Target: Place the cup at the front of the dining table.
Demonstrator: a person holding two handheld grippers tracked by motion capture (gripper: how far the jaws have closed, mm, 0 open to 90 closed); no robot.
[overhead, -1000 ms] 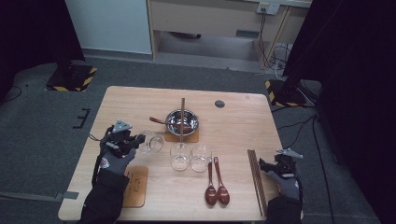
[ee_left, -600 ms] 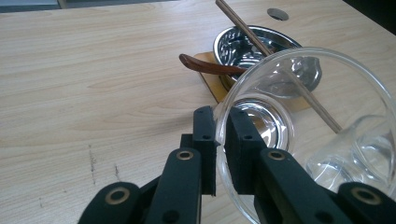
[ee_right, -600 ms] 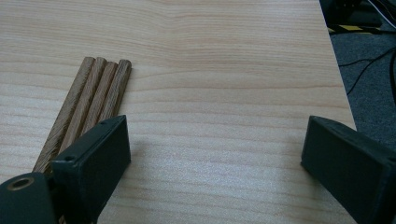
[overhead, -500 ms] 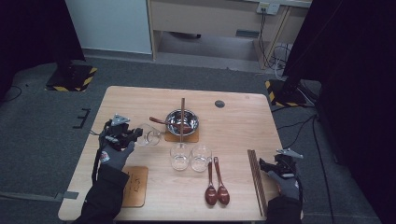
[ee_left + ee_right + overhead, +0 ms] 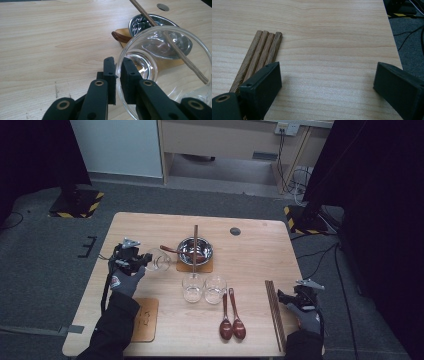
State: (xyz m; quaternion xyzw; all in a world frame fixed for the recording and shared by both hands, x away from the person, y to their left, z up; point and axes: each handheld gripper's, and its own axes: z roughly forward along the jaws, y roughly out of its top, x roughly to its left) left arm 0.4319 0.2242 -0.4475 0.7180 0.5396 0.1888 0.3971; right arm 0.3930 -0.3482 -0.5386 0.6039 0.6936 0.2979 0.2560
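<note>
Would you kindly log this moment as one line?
left tongs: shut on glass rim, glass tilted | right tongs: open, beside chopsticks | bowl: on mat

Glass [image 5: 165, 75] cut off at frame's right, bottom edges; chopsticks [image 5: 257, 57] partly behind claw — ends hidden.

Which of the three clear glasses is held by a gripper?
The glass left of the steel bowl: the left gripper pinches its rim. The other two glasses stand free, side by side, in front of the bowl.
</note>
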